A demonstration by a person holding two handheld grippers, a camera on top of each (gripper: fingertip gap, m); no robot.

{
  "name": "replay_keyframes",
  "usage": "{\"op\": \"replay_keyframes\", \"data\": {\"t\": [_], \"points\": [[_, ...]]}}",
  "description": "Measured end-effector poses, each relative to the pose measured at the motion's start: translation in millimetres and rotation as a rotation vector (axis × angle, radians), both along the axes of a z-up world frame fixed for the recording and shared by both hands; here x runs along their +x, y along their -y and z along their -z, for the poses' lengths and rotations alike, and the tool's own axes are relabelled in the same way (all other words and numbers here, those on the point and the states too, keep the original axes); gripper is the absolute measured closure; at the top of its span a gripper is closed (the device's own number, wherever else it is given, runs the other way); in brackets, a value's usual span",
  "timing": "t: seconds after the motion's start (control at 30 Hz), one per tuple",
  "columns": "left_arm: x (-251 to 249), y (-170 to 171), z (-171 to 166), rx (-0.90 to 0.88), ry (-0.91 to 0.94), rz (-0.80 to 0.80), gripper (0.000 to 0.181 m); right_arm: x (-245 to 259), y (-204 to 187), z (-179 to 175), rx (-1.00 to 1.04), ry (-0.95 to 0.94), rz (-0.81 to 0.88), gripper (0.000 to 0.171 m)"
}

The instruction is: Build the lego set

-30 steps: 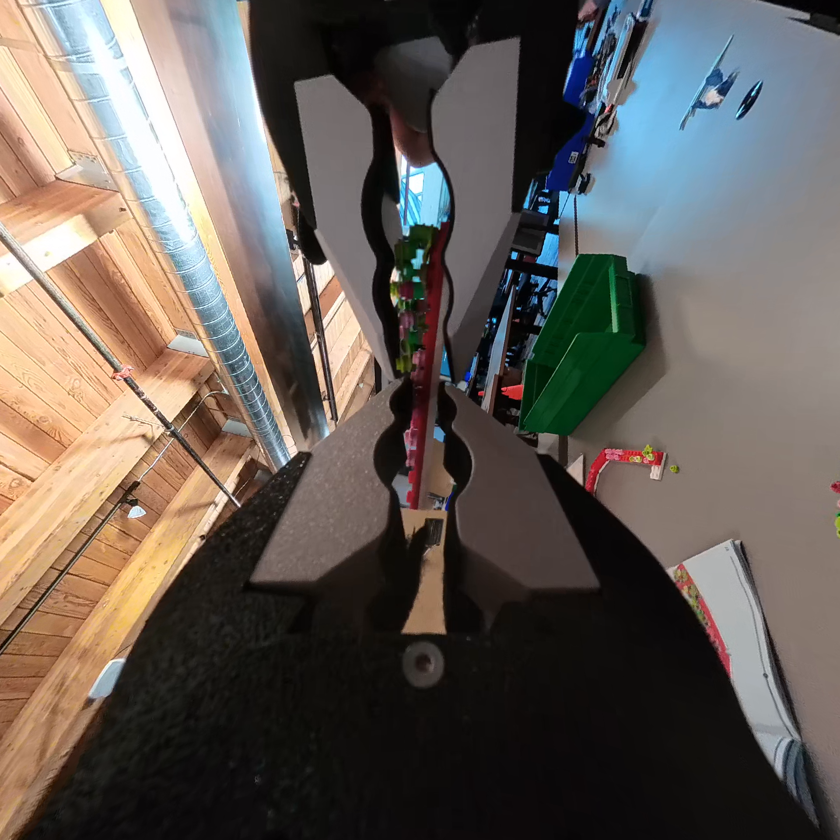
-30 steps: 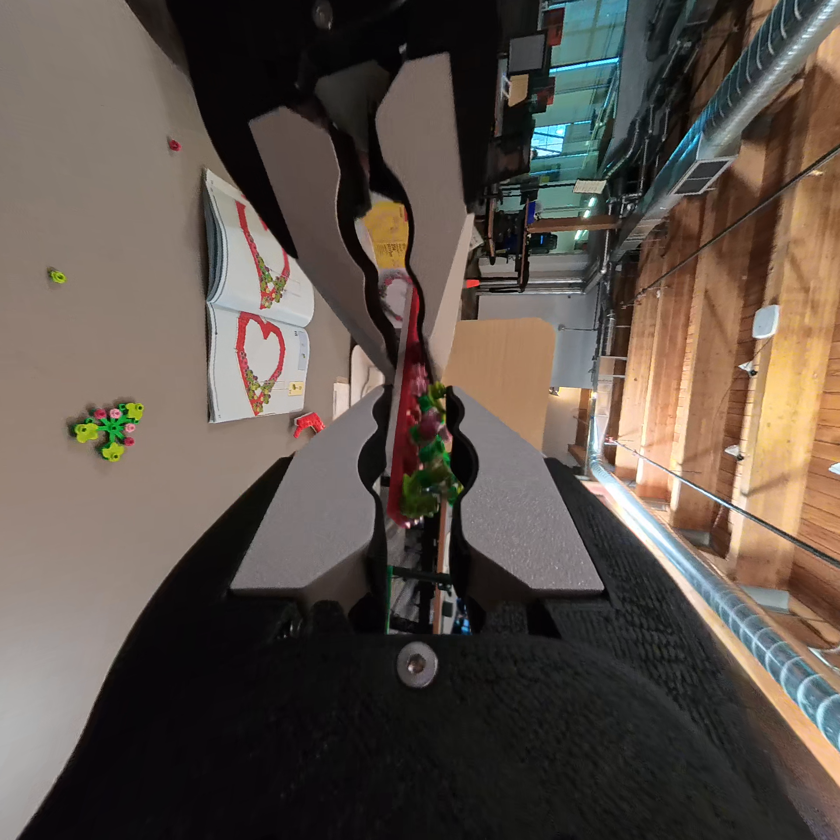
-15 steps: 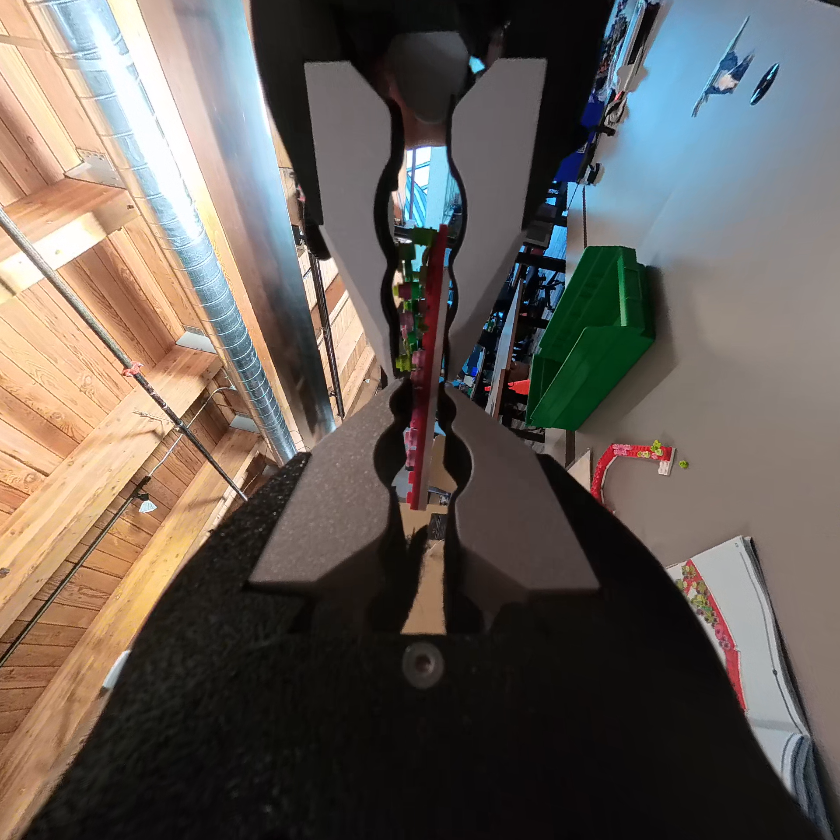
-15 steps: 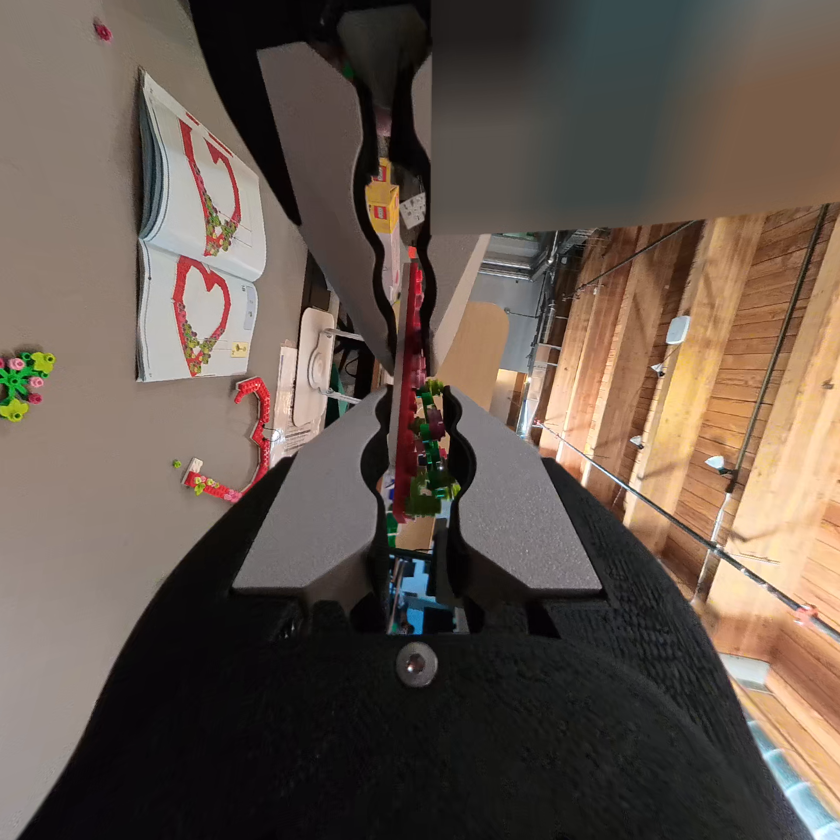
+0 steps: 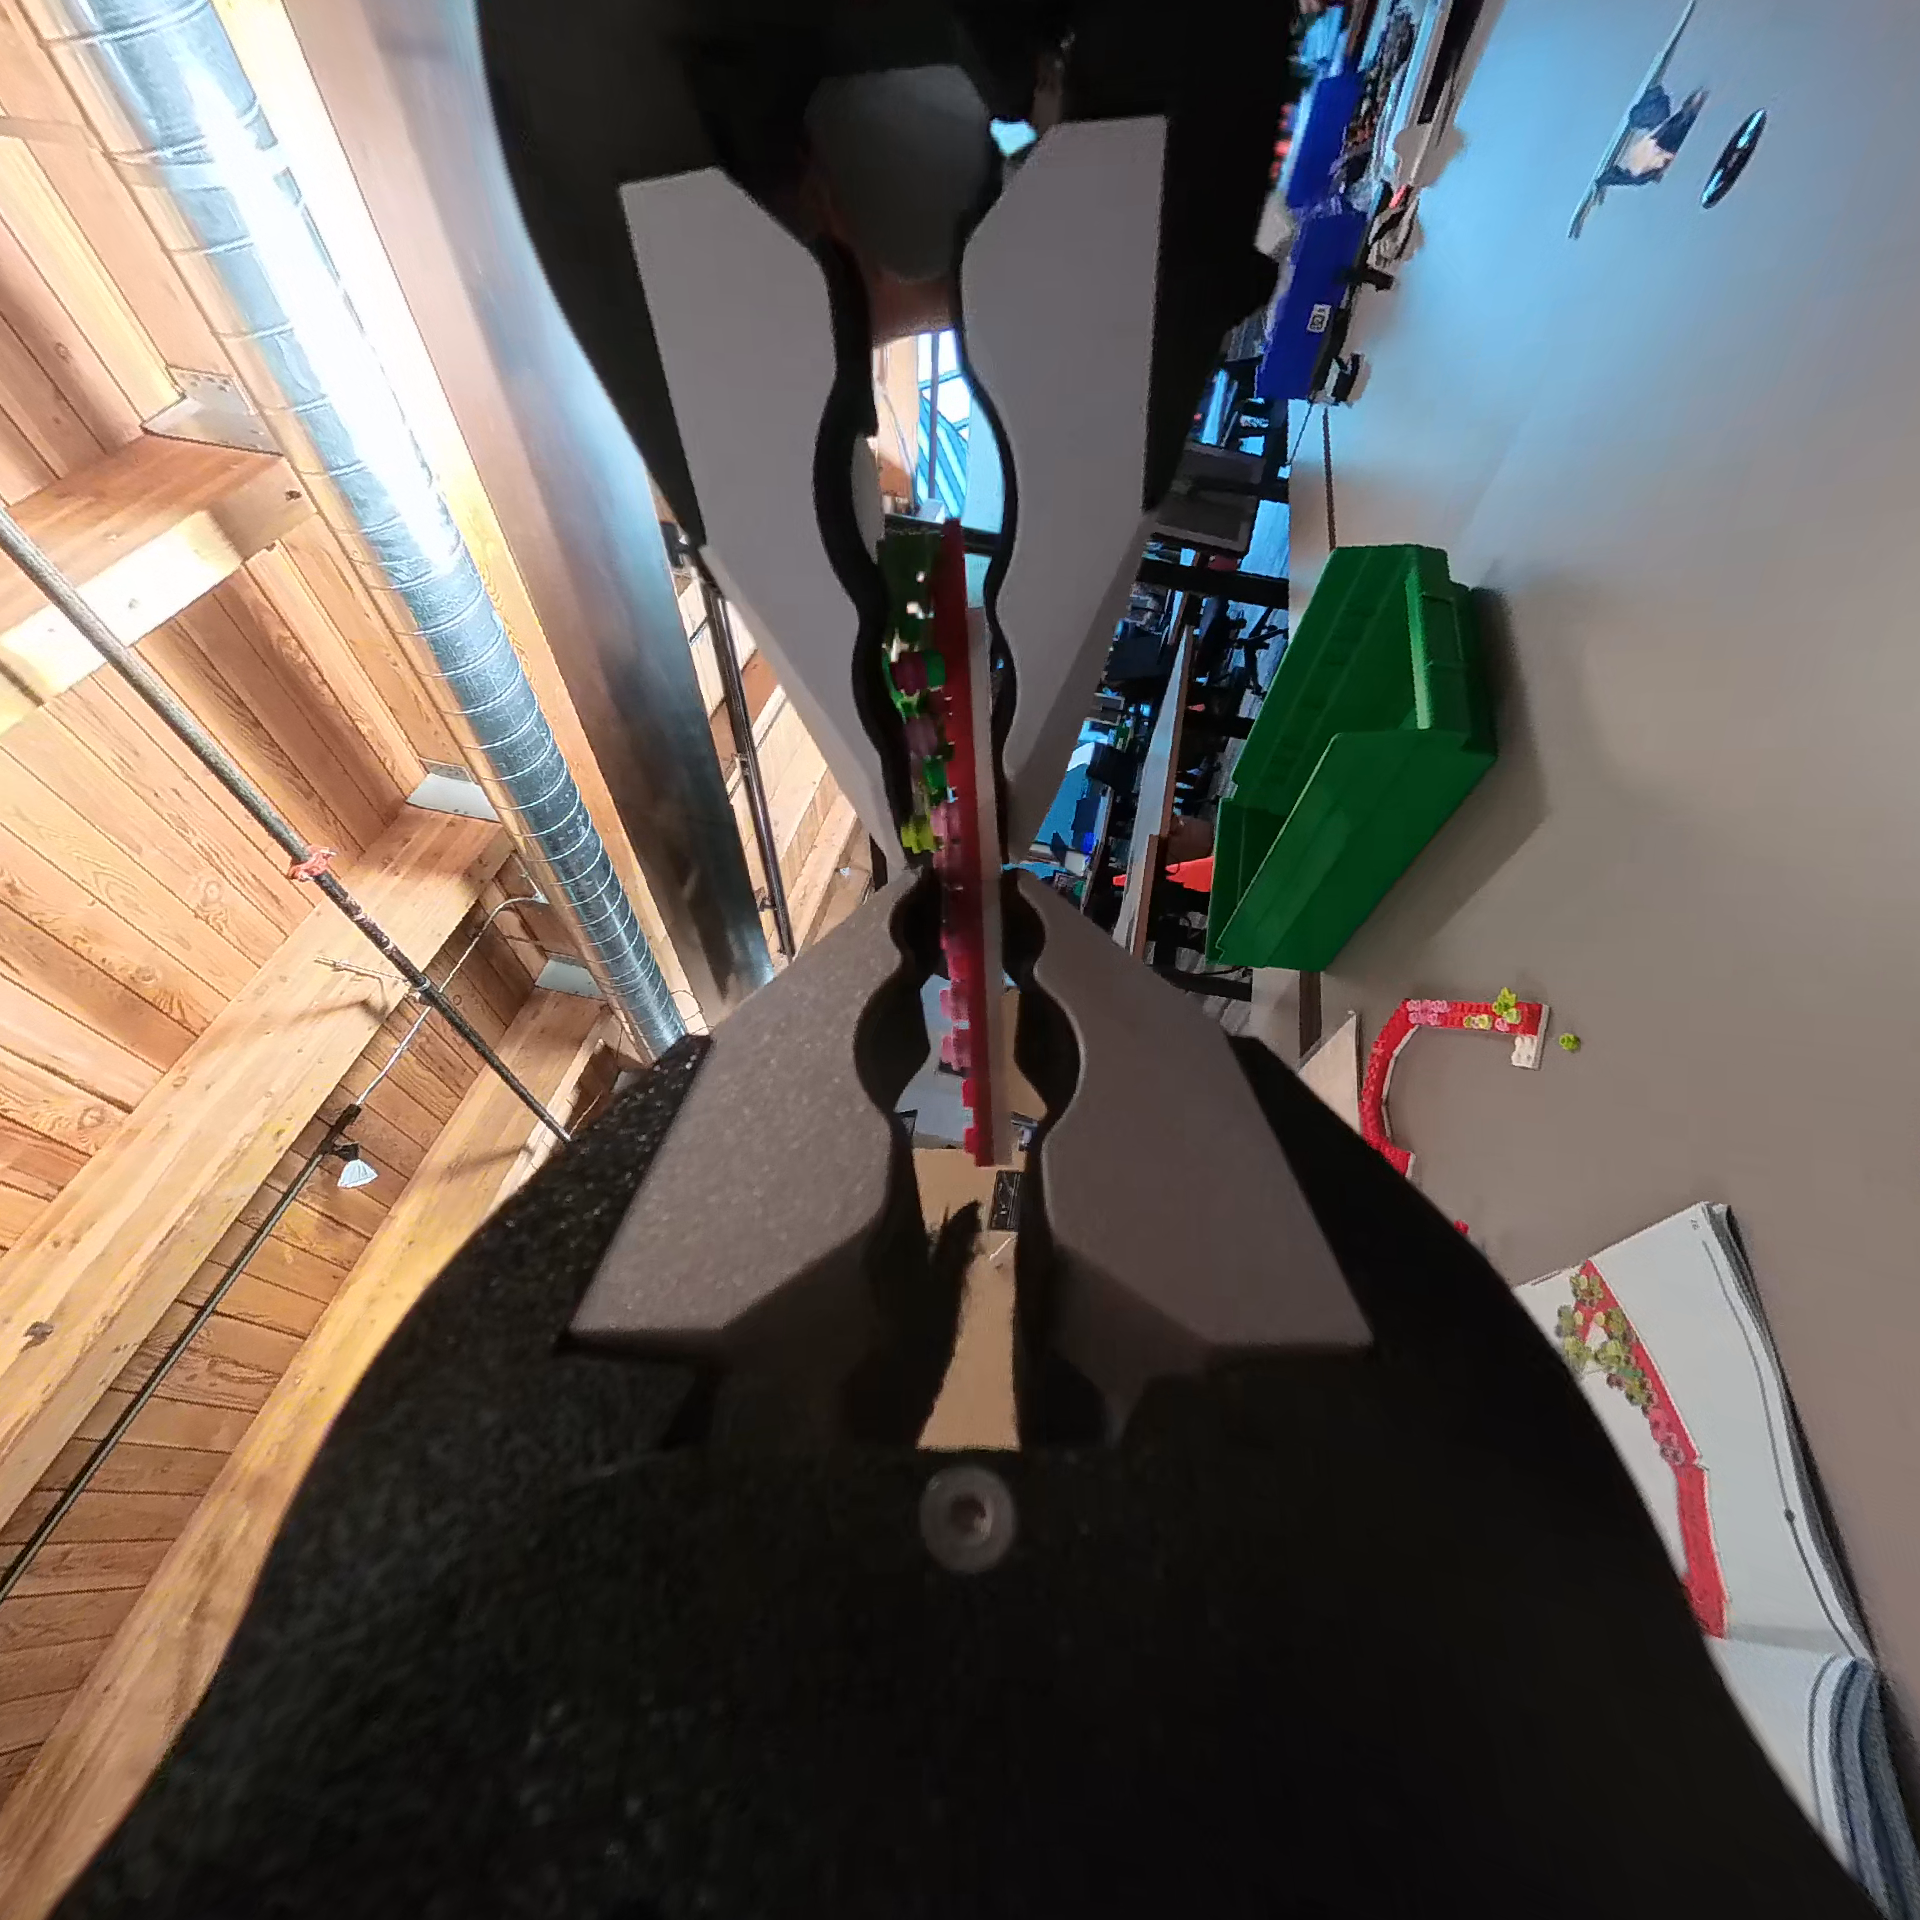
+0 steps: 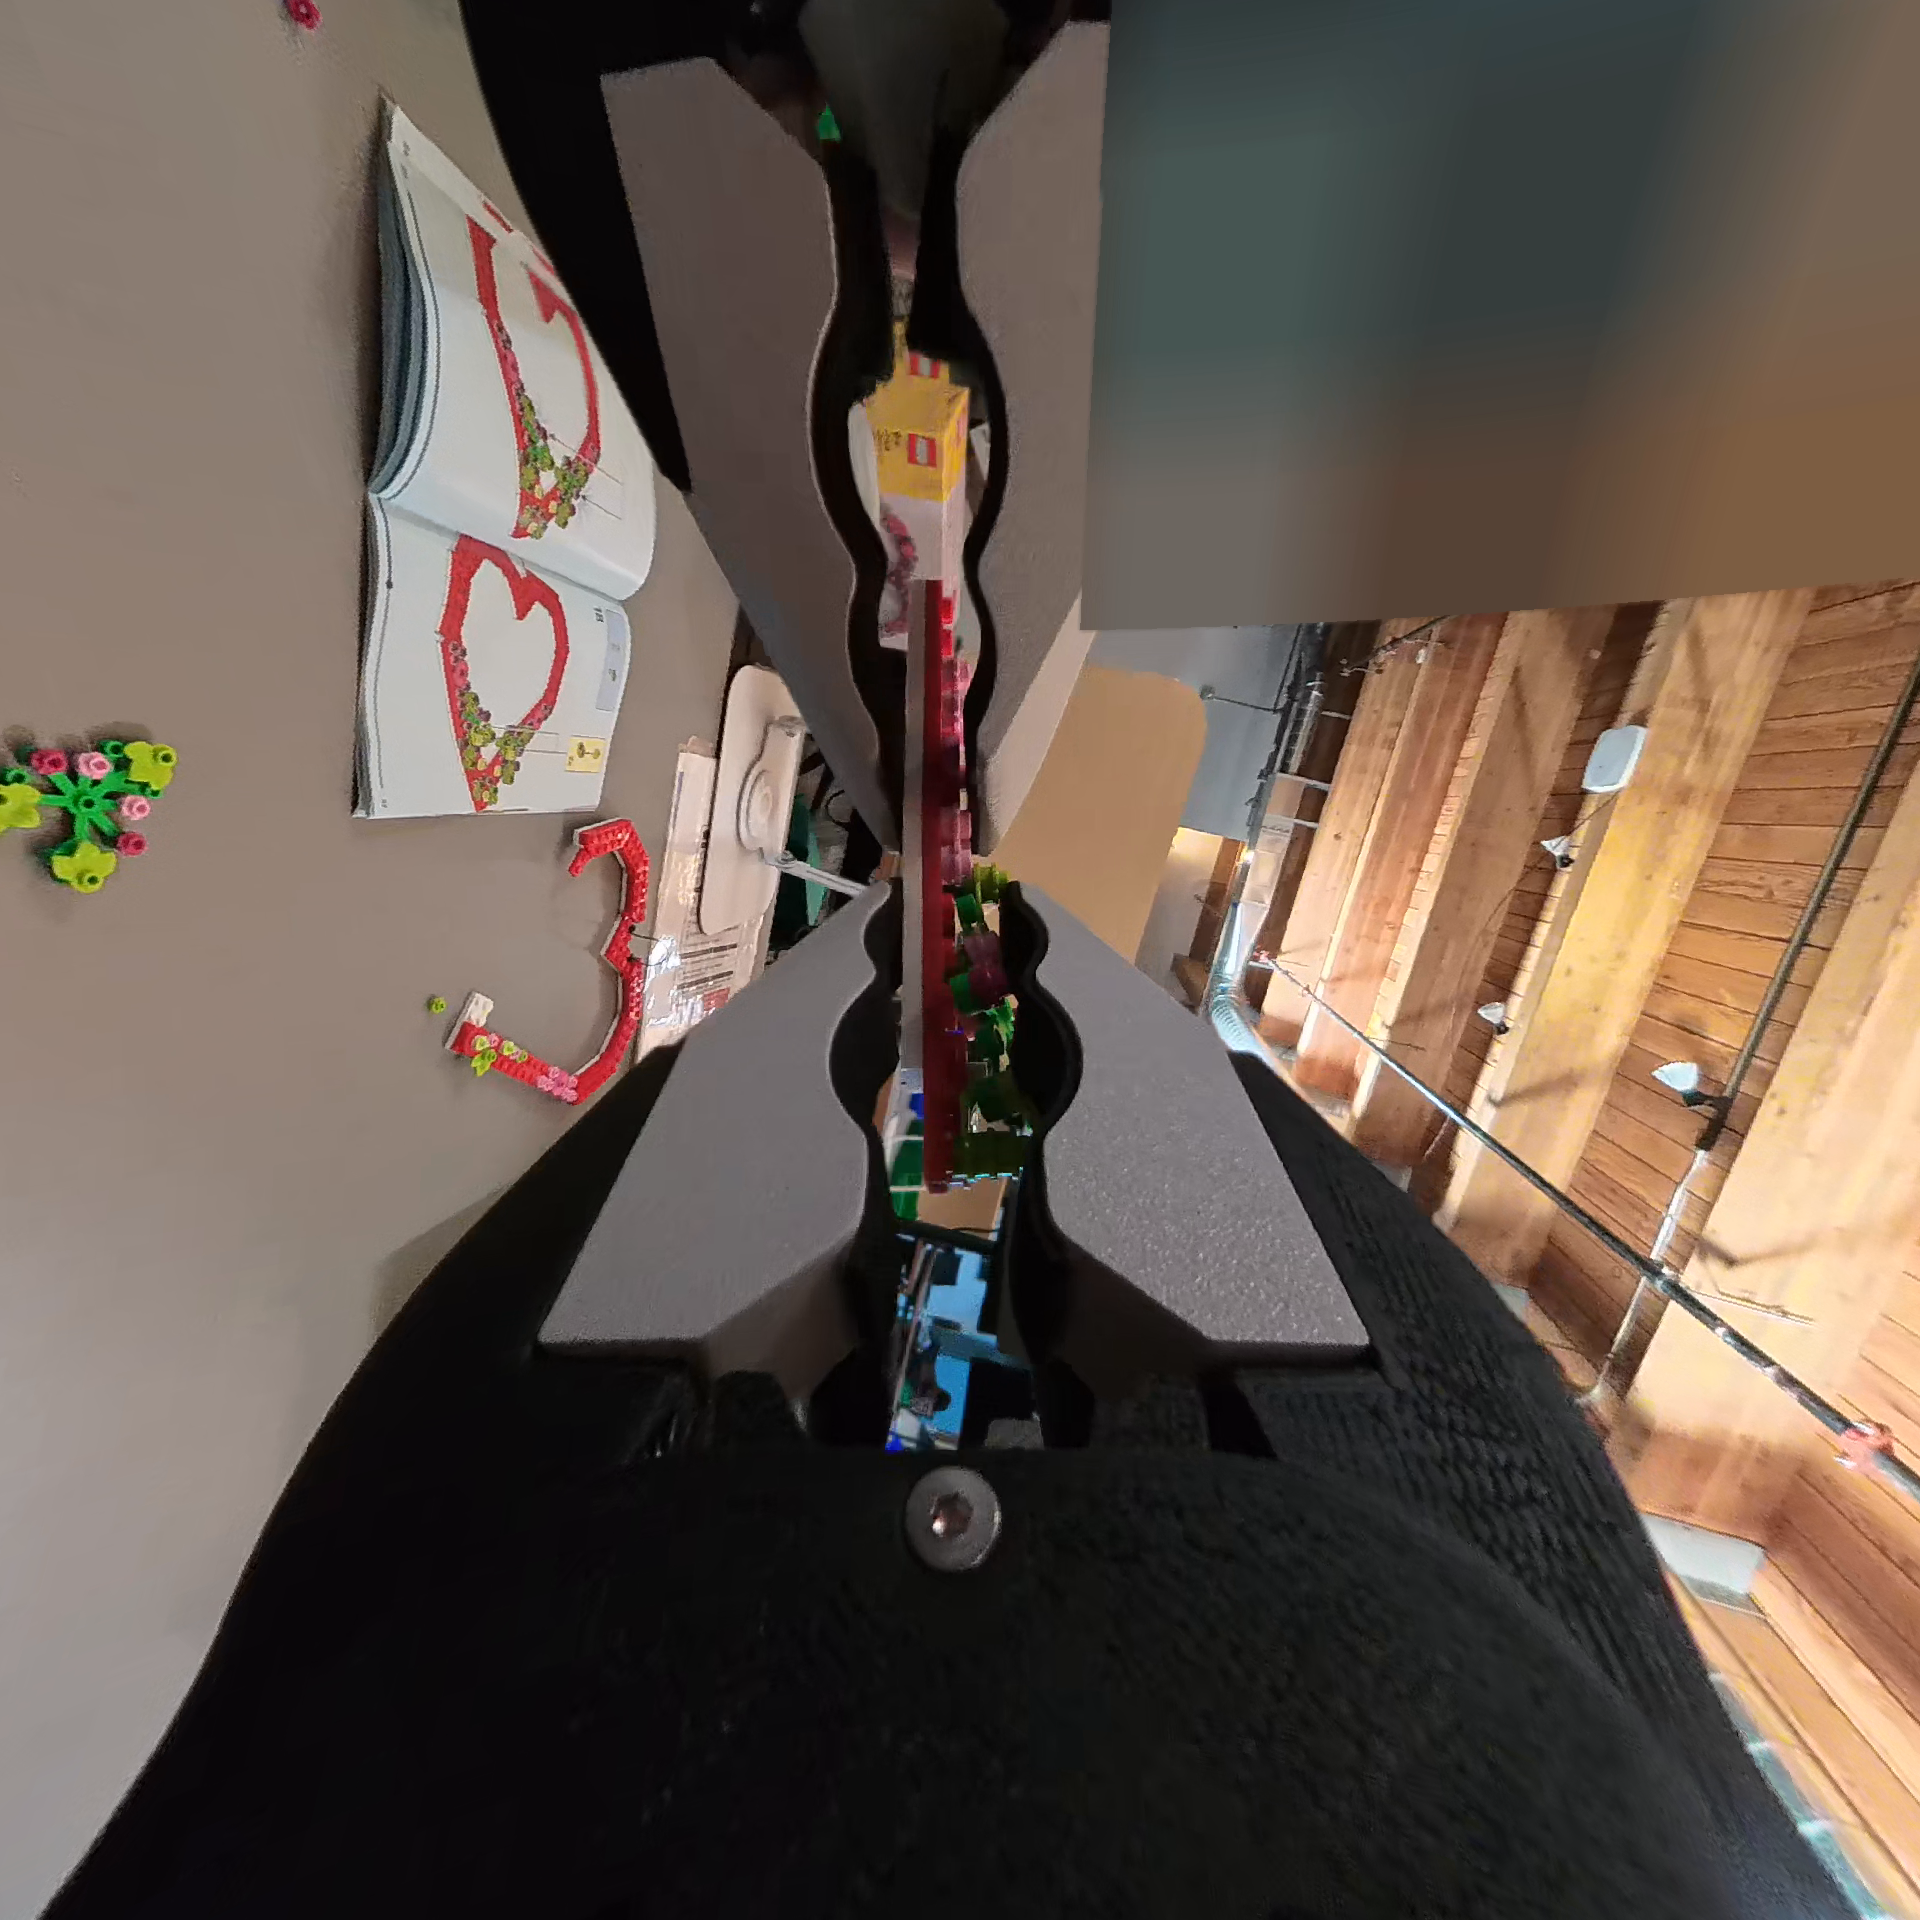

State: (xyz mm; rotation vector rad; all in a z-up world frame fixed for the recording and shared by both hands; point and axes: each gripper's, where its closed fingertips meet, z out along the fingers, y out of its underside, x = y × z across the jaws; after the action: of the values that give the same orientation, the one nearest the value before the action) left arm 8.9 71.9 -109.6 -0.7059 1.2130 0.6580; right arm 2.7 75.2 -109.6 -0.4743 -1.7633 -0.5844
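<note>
A red curved lego piece (image 5: 961, 831) with green and pink flower parts on one side is seen edge-on, held in the air between both grippers. My left gripper (image 5: 966, 894) is shut on one end of it. My right gripper (image 6: 940, 899) is shut on the other end of the same red piece (image 6: 940, 987). The two grippers face each other, fingertips nearly touching. A second red arc (image 6: 613, 966) with a few flowers lies on the grey table (image 6: 208, 1143); it also shows in the left wrist view (image 5: 1455, 1023).
An open instruction booklet (image 6: 499, 520) lies on the table, also in the left wrist view (image 5: 1704, 1455). A green flower cluster (image 6: 88, 805) and a small lime piece (image 6: 436, 1004) lie loose. A green bin (image 5: 1351, 769) stands farther off. A yellow box (image 6: 920, 447) shows behind.
Both grippers have stayed shut on the red piece and have swung together. The second red arc has come into the right wrist view, and the flower cluster has slid toward its left edge.
</note>
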Motion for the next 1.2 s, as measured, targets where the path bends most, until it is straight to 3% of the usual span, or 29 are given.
{"op": "replay_keyframes", "data": {"t": [0.03, 0.47, 1.2], "points": [[0.5, -0.8, 1.7, -0.002, -0.010, -0.004, 0.175, 0.6, -0.9, 1.7, -0.010, 0.011, 0.007, 0.157], [2.8, -12.7, 20.2, -0.164, -0.025, -0.007, 0.174, 4.3, -12.5, 24.4, -0.235, 0.032, 0.037, 0.152], [3.3, -11.6, 15.8, -0.123, 0.002, 0.001, 0.174, 3.6, -12.0, 17.5, -0.126, 0.014, 0.027, 0.156]]}}
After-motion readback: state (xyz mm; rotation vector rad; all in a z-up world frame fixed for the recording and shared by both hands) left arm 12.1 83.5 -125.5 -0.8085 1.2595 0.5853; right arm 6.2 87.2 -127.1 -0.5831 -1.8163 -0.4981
